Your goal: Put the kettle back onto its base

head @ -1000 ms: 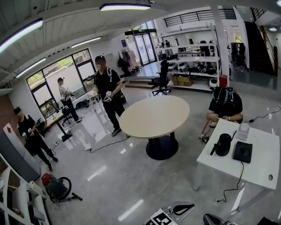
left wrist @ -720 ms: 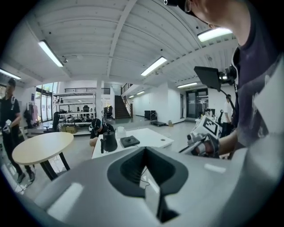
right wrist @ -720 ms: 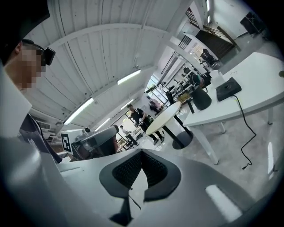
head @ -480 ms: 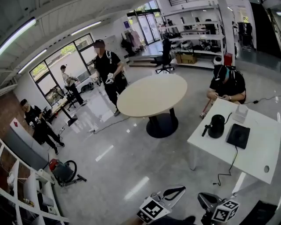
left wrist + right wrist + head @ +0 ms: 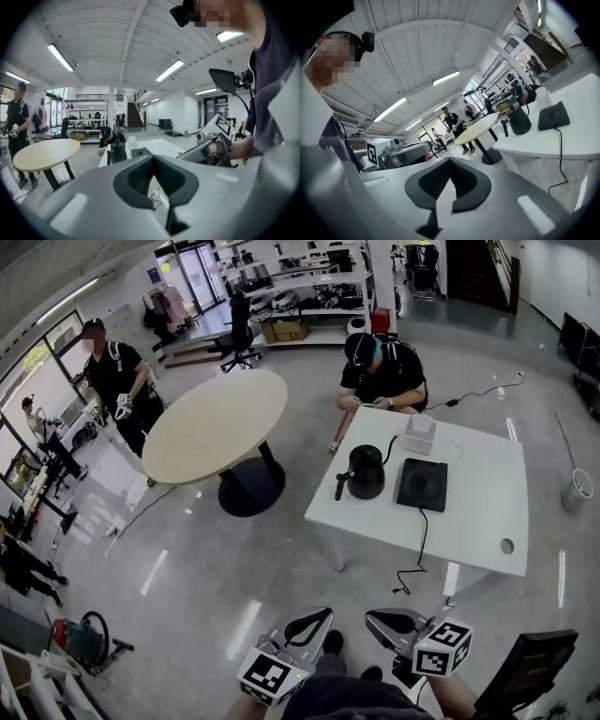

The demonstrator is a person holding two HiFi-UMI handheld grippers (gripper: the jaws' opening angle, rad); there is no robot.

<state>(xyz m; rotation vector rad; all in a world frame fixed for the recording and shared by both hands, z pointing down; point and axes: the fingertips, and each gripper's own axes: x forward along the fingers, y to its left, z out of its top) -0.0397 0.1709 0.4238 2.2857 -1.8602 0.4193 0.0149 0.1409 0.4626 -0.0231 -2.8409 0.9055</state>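
Kettle (image 5: 366, 472) on table (image 5: 469, 521), just left of base (image 5: 422, 485); box (image 5: 419, 434) behind base.

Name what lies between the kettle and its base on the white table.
Nothing: in the head view only a bare strip of white table separates the kettle from its base.

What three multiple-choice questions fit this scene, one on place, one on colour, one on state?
1. Where does the kettle stand? A on a stove; B on the white table, beside its base; C in a sink.
2. What colour is the base? A white; B red; C black.
3. How are the left gripper's jaws? A shut, empty; B shut on the kettle; C wide apart.
B: the kettle stands beside the bare base. C: the base is black. A: the jaws meet, nothing between.
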